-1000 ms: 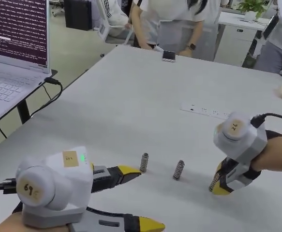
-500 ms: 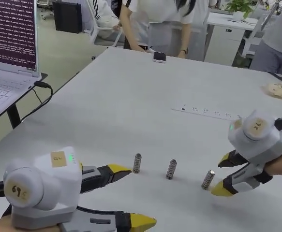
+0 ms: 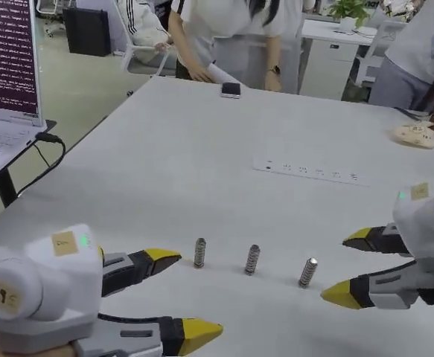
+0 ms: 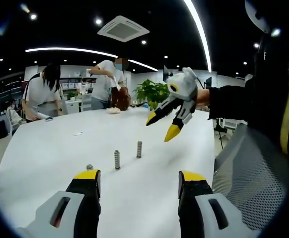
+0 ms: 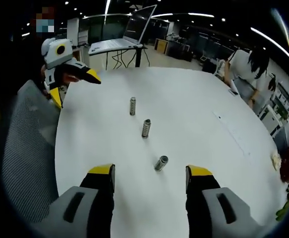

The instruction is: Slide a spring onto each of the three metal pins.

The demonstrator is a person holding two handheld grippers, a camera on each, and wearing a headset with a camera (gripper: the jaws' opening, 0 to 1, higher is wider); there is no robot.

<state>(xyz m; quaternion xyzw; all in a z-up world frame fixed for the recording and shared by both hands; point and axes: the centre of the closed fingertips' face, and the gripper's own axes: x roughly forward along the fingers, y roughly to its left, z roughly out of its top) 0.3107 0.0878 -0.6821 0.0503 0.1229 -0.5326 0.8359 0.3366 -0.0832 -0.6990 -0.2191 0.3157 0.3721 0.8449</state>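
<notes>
Grey tabletop [image 3: 202, 149] wide around three springs [image 3: 252, 259]

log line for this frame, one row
left gripper: open, empty | right gripper: open, empty | springs: three upright in a row on table, none touched

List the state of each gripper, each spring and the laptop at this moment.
left gripper: open, empty.
right gripper: open, empty.
left spring, as the head view shows it: standing upright, apart from the grippers.
middle spring: standing upright, apart from the grippers.
right spring: standing, leaning slightly, metal tip showing on top.
laptop: open, screen lit.
</notes>
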